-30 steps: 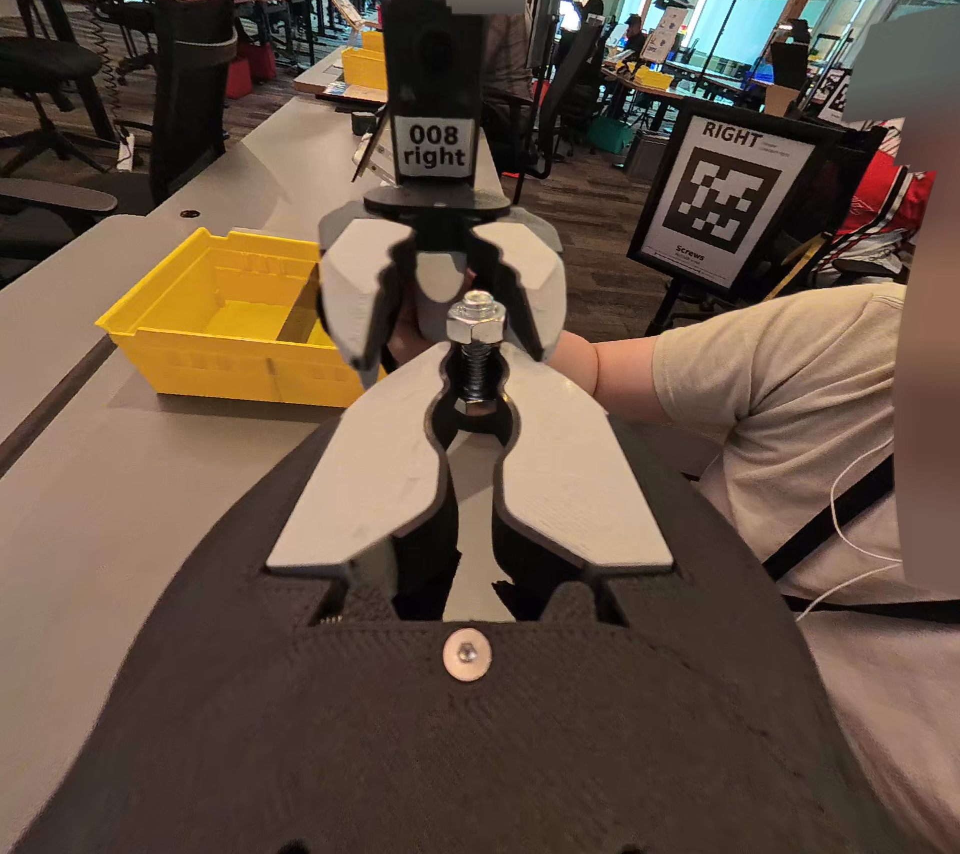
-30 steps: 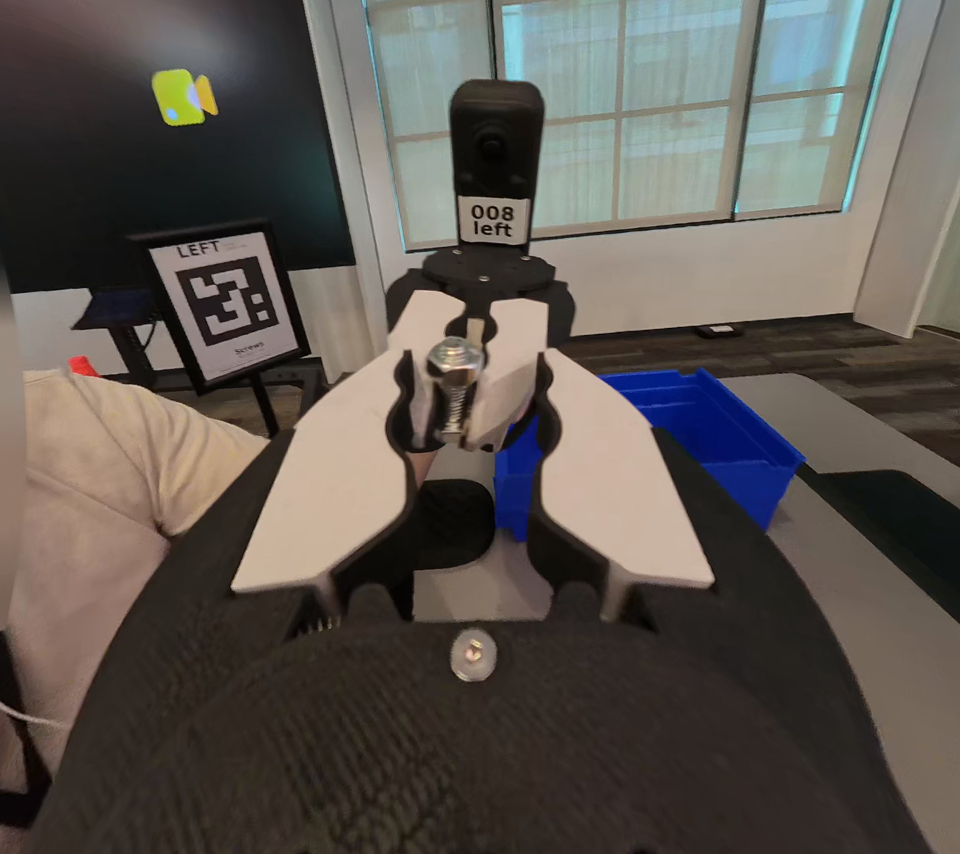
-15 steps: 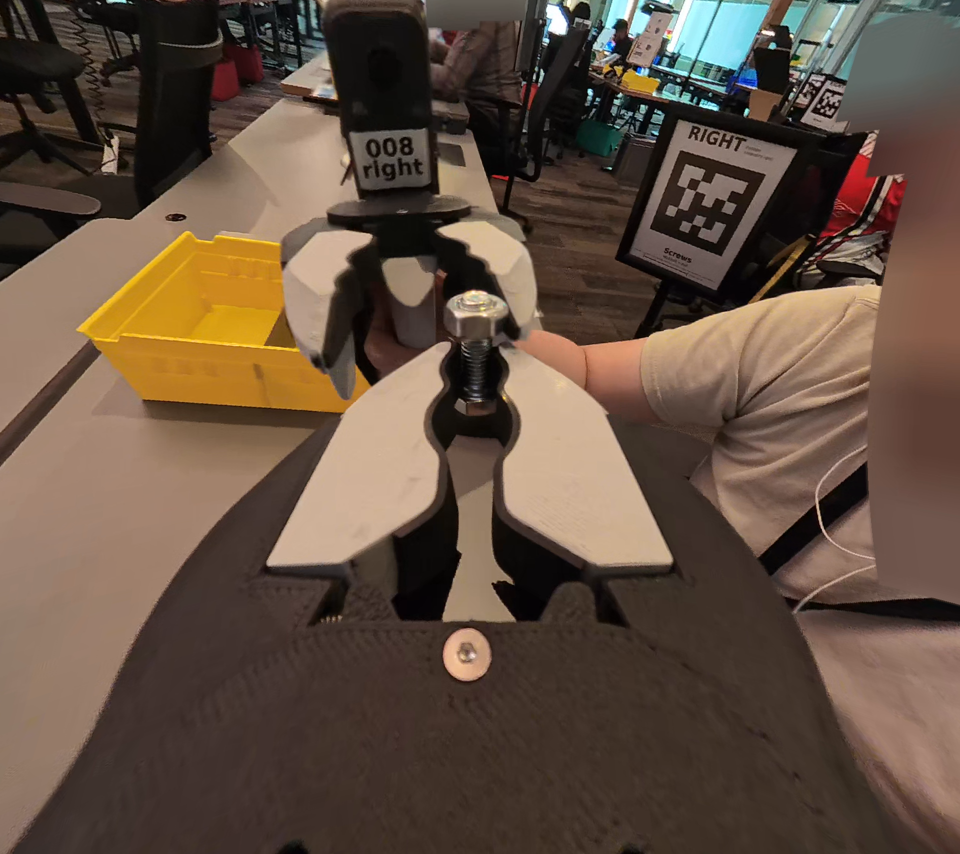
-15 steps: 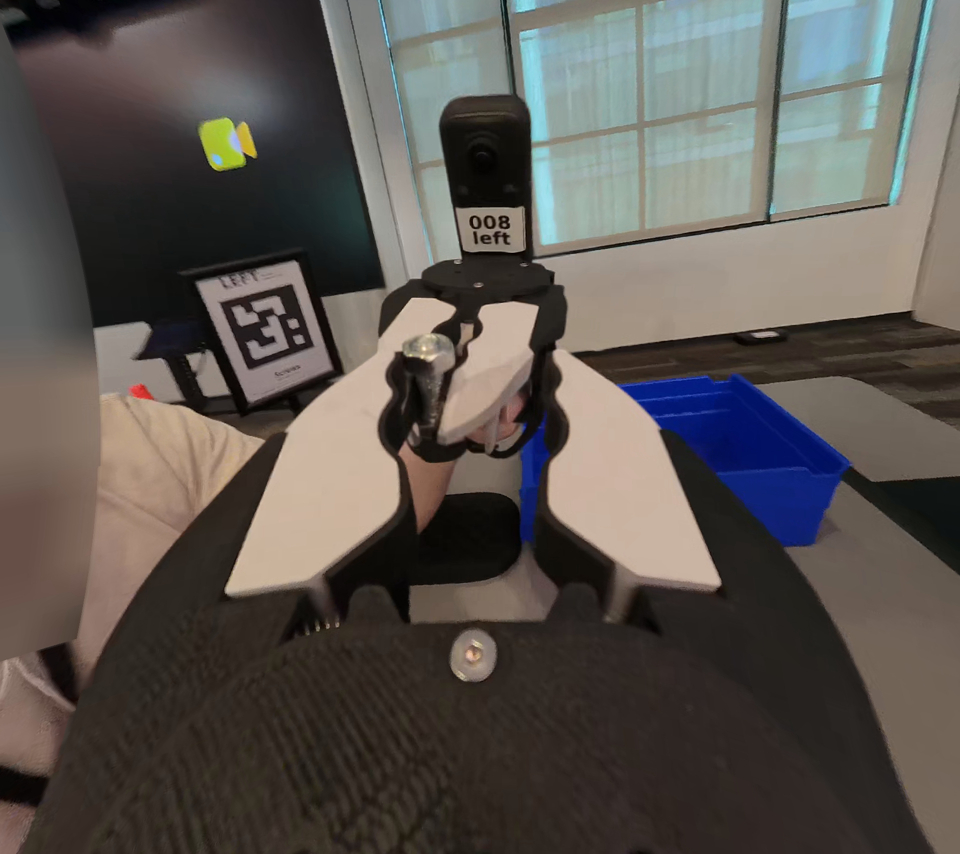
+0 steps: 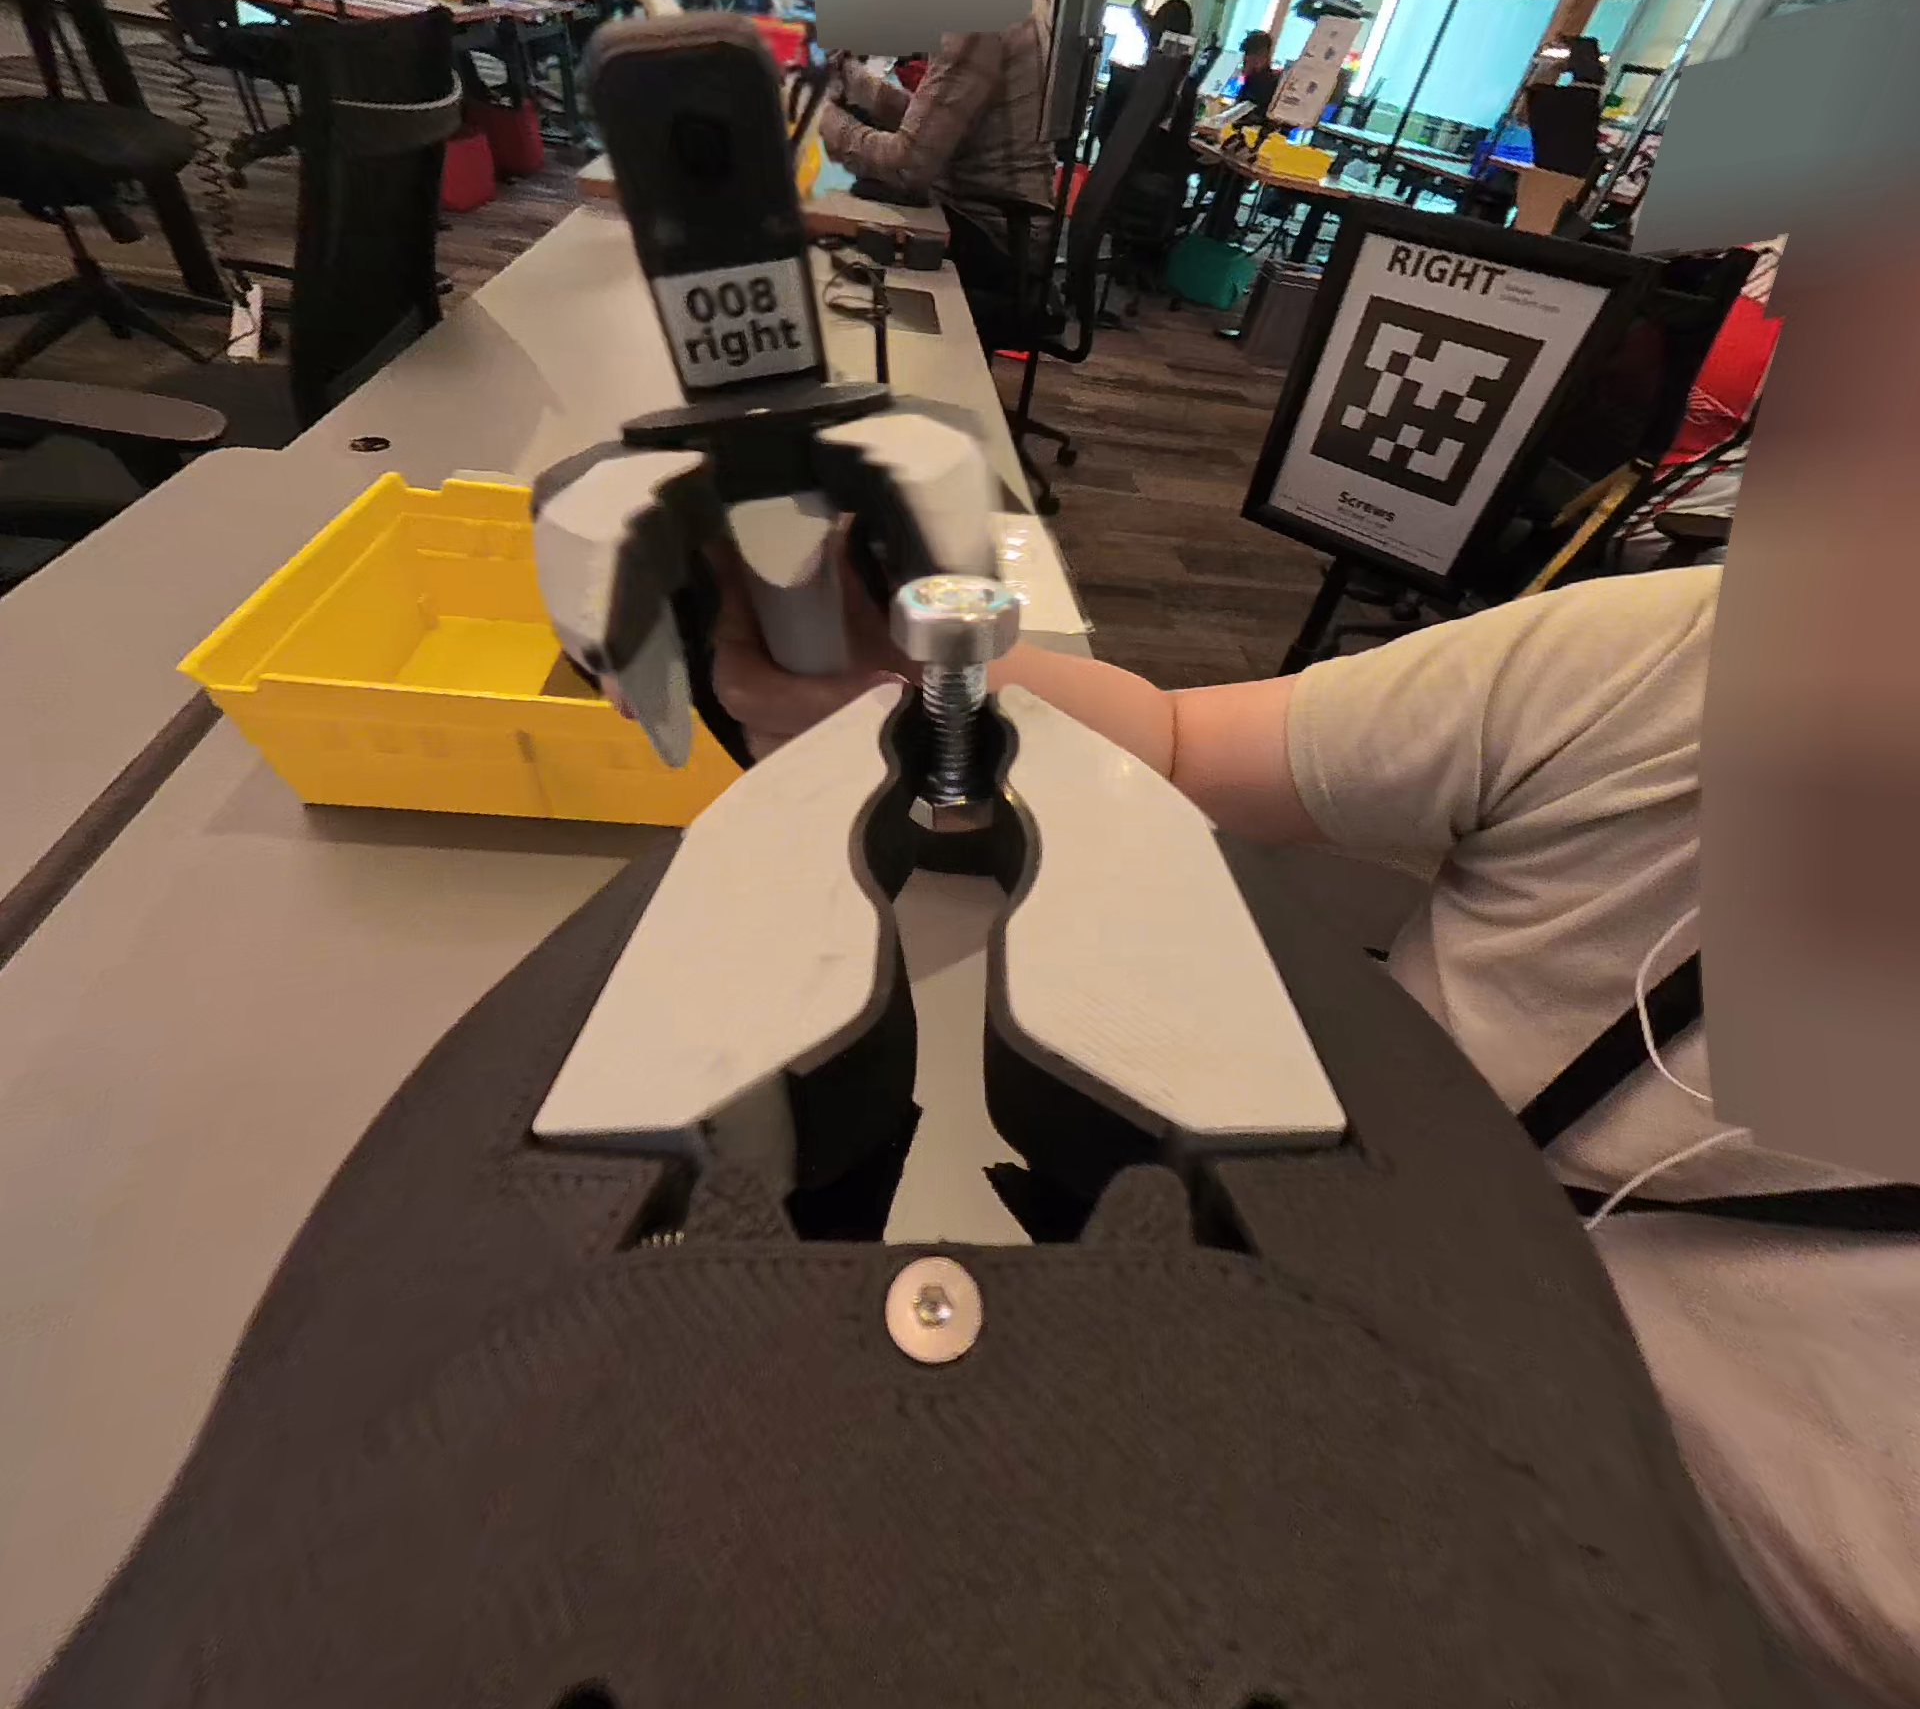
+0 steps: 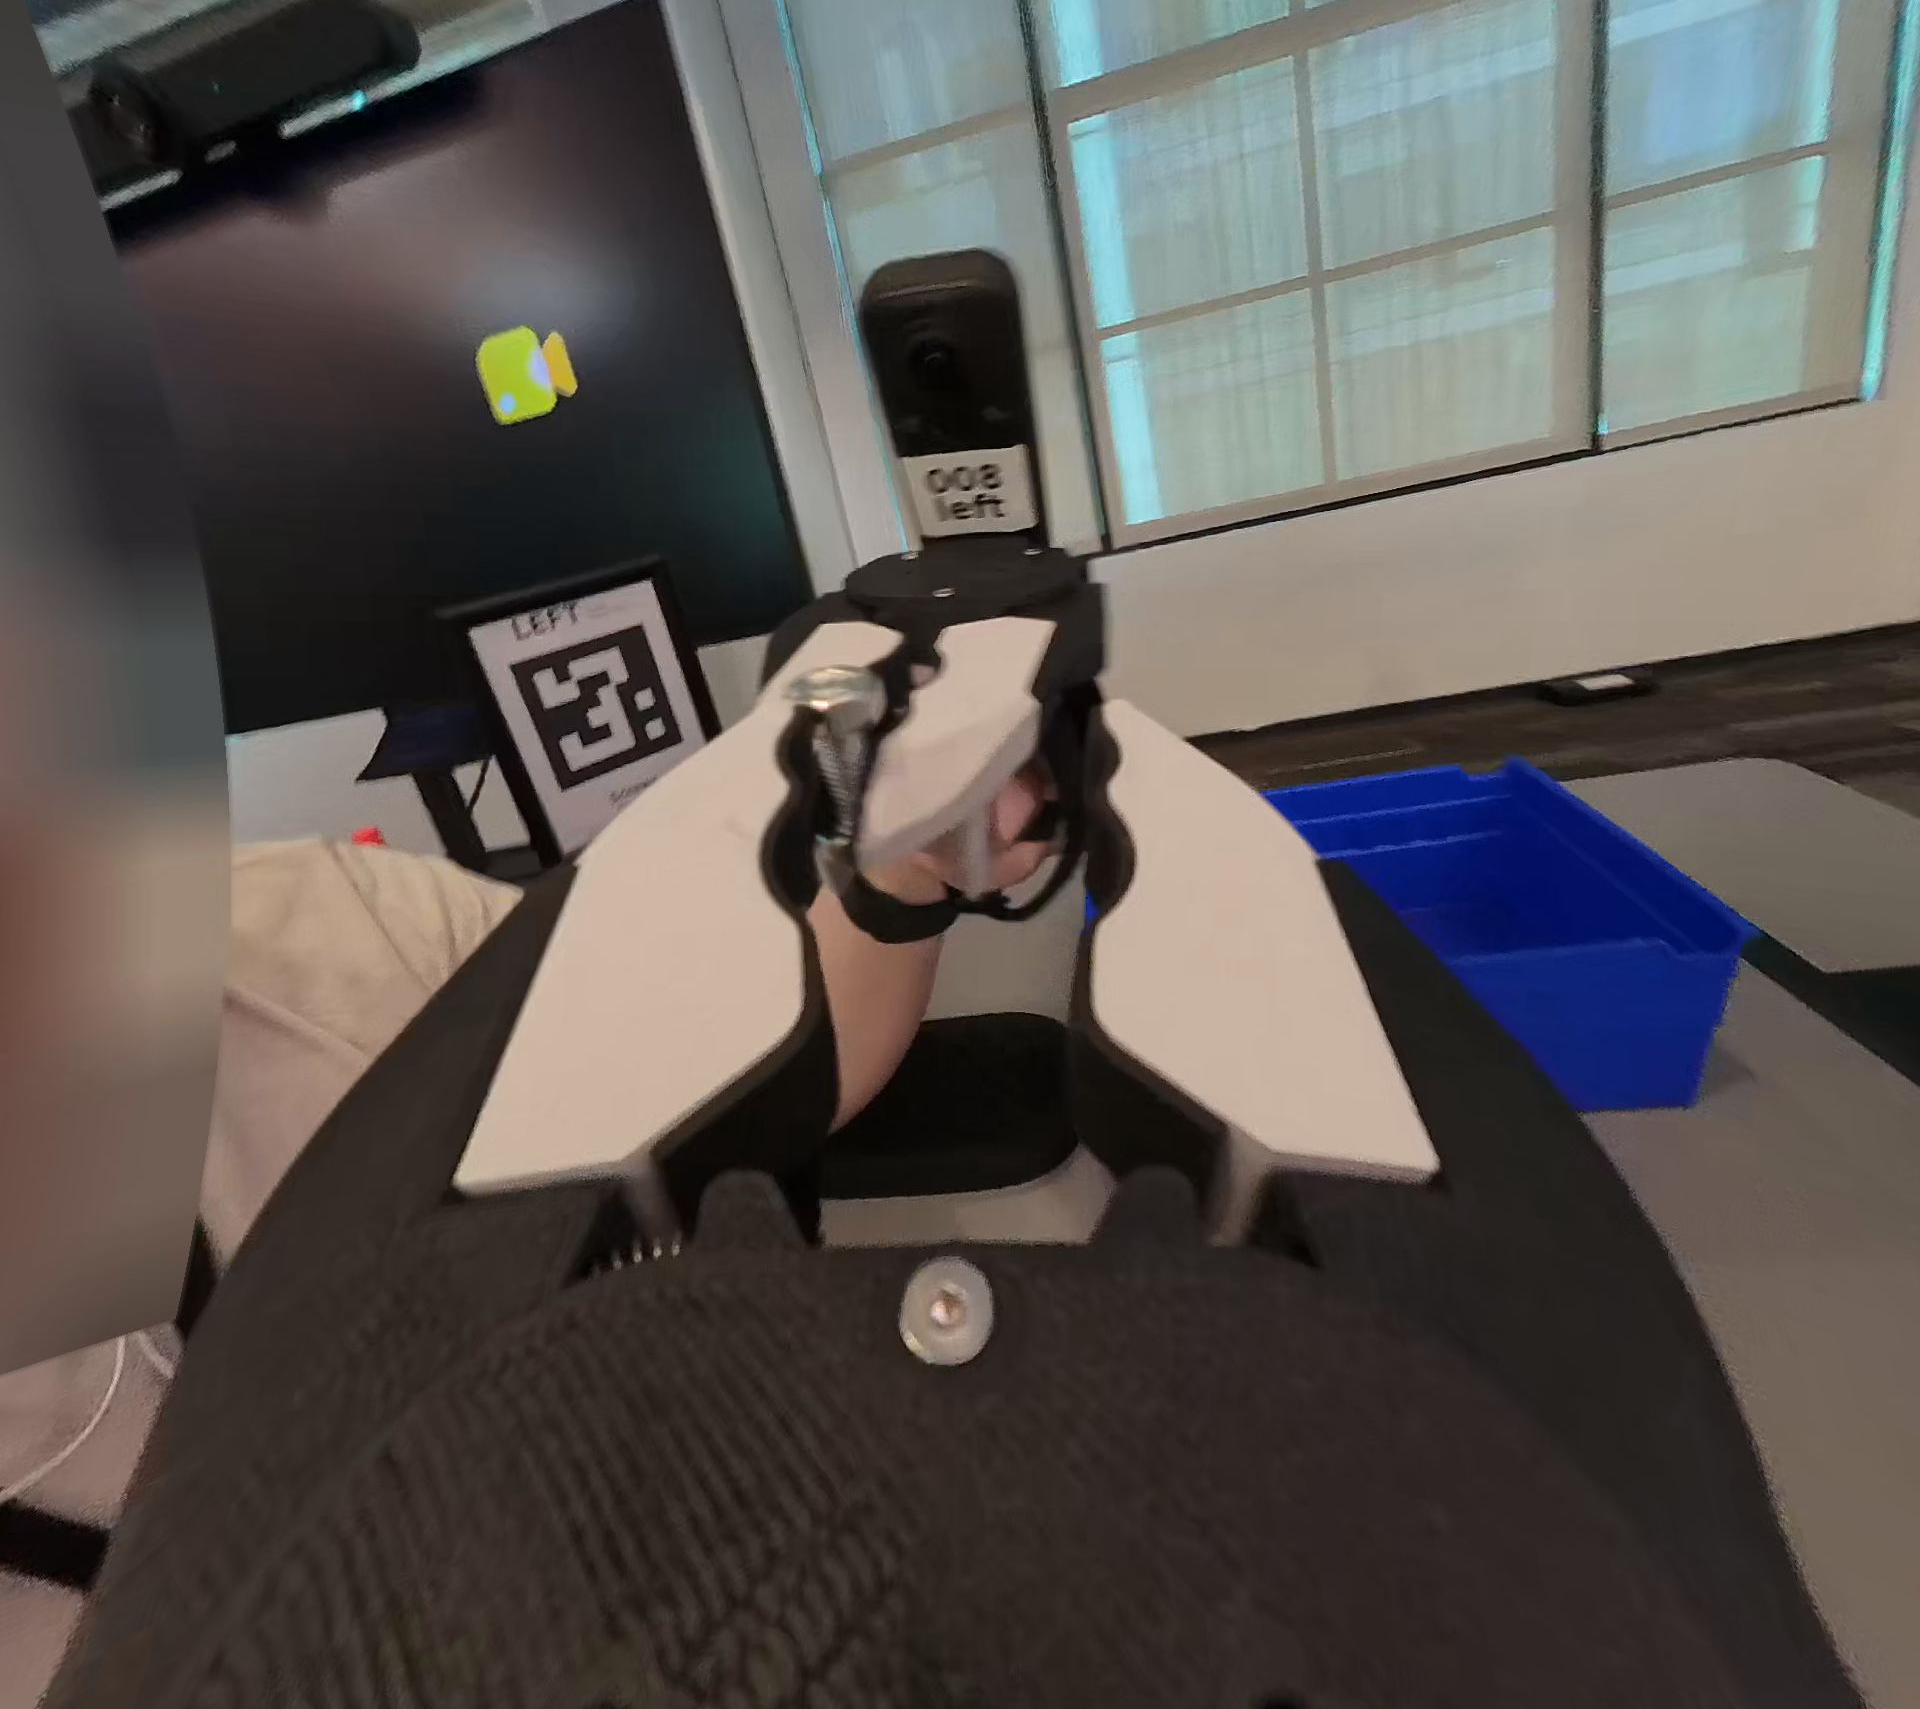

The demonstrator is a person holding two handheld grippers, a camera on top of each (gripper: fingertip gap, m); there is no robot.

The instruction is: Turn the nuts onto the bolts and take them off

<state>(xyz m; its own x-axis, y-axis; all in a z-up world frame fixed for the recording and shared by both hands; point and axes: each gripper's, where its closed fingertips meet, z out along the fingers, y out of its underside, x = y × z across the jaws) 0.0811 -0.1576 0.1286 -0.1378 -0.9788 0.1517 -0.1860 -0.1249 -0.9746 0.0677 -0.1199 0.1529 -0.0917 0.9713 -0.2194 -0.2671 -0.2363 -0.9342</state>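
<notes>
Now | left gripper [image 5: 951,786] clamps the bolt [image 5: 951,714] upright by its lower end, steadying it | nut [image 5: 954,617] sits at the top | right gripper [image 5: 727,631] spread, empty, just beside.

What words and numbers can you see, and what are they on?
I won't copy writing, only where it stands.
White label on the black camera, left wrist view: readable.
Framed sign beside it: heading readable, small print not.
Smaller label, right wrist view: blurred.
Second framed sign there: partly blurred.
</notes>
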